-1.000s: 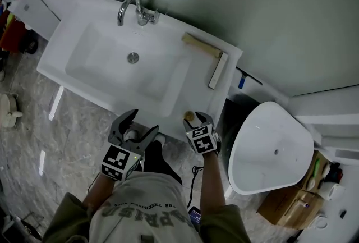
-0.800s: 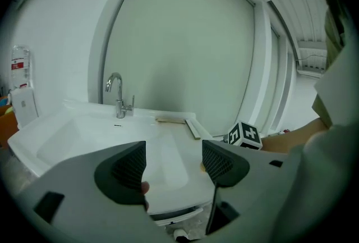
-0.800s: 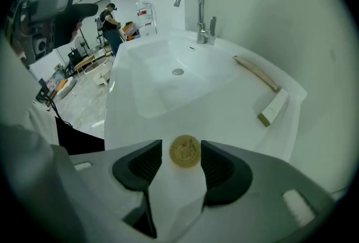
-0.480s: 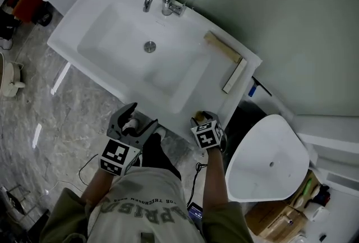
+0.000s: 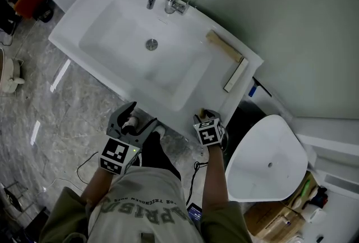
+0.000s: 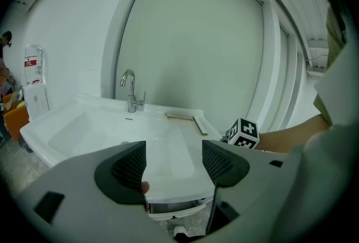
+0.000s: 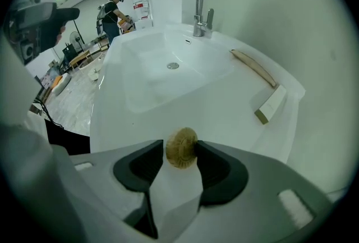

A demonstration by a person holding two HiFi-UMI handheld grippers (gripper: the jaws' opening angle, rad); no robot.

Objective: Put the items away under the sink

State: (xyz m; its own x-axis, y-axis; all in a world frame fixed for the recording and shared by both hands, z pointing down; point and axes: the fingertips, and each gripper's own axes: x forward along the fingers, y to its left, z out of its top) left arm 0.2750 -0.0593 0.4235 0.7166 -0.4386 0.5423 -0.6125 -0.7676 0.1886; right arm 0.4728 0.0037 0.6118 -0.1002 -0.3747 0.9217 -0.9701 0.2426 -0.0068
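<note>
Sink rim (image 7: 224, 118), tan disc (image 7: 181, 147) on edge

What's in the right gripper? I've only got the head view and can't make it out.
Observer: Right gripper view shows the right gripper shut on a round tan disc, one jaw on each side.
Operator: And the other one?
Observer: Left gripper view shows the left gripper open, with the sink visible between its jaws.
Operator: Anyone nearby?
Observer: Right gripper view shows a person standing far off past the sink.
</note>
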